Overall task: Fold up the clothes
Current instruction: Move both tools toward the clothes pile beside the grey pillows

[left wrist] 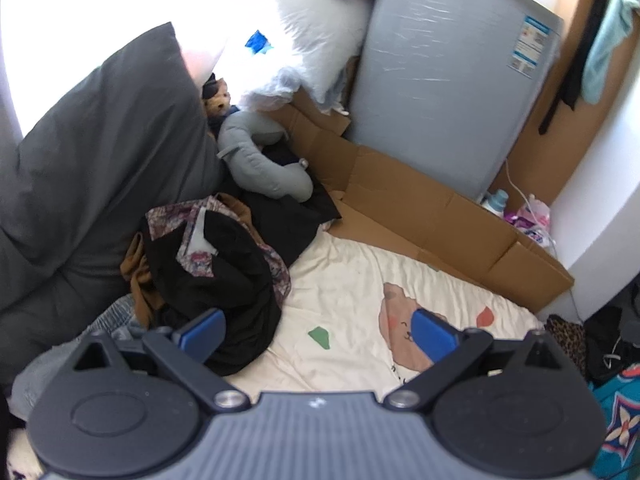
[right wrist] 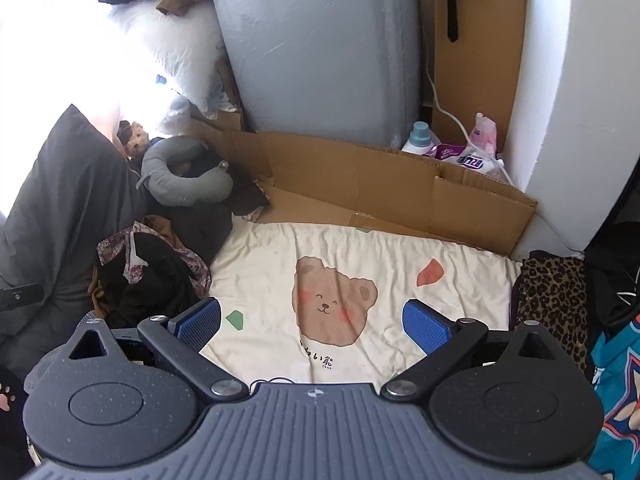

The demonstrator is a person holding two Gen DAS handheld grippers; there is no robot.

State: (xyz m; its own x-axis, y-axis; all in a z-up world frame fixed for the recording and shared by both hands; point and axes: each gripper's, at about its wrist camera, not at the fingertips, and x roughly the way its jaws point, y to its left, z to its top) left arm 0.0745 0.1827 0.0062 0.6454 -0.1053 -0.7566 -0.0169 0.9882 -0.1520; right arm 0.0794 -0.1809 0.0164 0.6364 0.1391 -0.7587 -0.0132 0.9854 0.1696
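While both gape: left gripper (left wrist: 318, 336) | right gripper (right wrist: 312, 320) | clothes pile (left wrist: 216, 268) untouched

Clothes pile (right wrist: 148, 276) left on bedsheet (right wrist: 360, 248), cardboard (right wrist: 360, 184) behind (appliance (right wrist: 320, 52) beyond)

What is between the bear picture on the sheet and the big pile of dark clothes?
Just bare cream sheet with one small green patch. The right wrist view shows this best: bear picture, pile of dark clothes.

cream bear-print sheet (right wrist: 360, 264) — black clothes (left wrist: 224, 264)
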